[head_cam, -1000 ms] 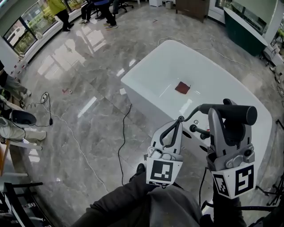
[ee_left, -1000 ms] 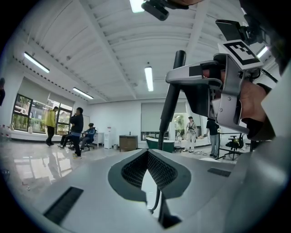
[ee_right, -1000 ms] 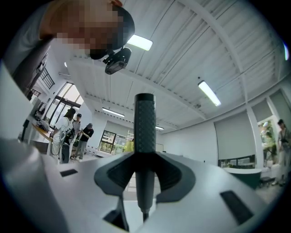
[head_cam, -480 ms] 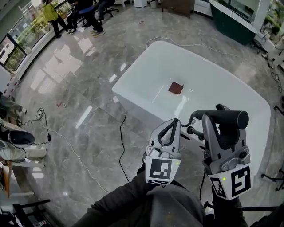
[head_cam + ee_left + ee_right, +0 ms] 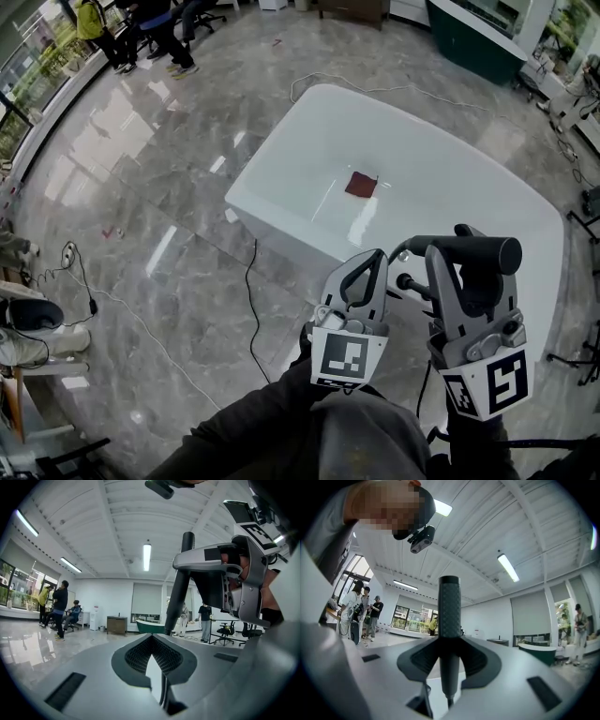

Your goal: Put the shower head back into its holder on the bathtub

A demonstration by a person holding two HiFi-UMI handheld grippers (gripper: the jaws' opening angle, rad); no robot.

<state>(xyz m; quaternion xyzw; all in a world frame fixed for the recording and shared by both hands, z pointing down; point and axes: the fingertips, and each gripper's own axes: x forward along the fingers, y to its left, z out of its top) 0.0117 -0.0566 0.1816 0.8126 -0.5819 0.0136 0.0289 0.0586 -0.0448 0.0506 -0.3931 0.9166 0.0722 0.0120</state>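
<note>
The white bathtub (image 5: 281, 169) fills the middle of the head view. My right gripper (image 5: 464, 246) is shut on the black shower head (image 5: 473, 253), which lies level across its jaws above the tub's near rim; in the right gripper view the shower head's ribbed black rod (image 5: 449, 616) stands upright in the right gripper (image 5: 449, 667). My left gripper (image 5: 373, 262) is shut on the thin dark hose (image 5: 162, 693), just left of the right one. Black tap fittings (image 5: 411, 281) sit on the rim between the two grippers. The shower head (image 5: 180, 583) and the right gripper (image 5: 234, 573) also show in the left gripper view.
A dark red square (image 5: 361, 184) lies on the tub's bottom. A black cable (image 5: 251, 300) runs over the glossy grey marble floor left of the tub. A dark green tub (image 5: 473, 33) stands at the far right. People (image 5: 141, 23) are gathered at the far left.
Both grippers keep their holds and stay side by side. The tub has slid up and left in the head view, so more of its far end shows.
</note>
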